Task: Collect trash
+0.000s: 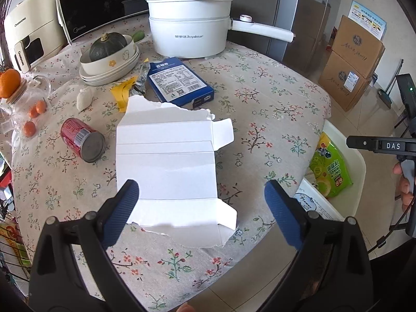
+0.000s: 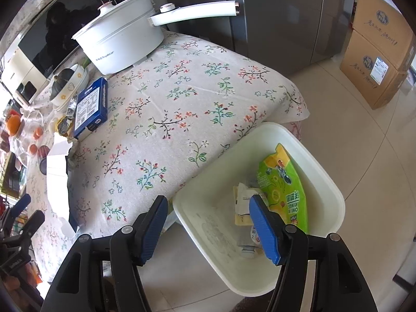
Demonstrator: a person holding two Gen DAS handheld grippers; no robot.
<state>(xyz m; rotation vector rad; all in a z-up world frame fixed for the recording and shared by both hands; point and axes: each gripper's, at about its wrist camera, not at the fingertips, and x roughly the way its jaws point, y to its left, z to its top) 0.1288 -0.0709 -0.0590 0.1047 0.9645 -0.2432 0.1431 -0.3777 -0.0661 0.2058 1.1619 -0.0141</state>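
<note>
Snack bag (image 2: pixel 283 182) and scraps in white bin (image 2: pixel 327 176); both tools (image 1: pixel 200 202) (image 2: pixel 208 223) apart, empty.

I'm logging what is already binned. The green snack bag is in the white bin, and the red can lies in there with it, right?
Not quite. The green snack bag is in the white bin, but the red can lies on its side on the table, left of the torn white cardboard, as the left wrist view shows.
</note>
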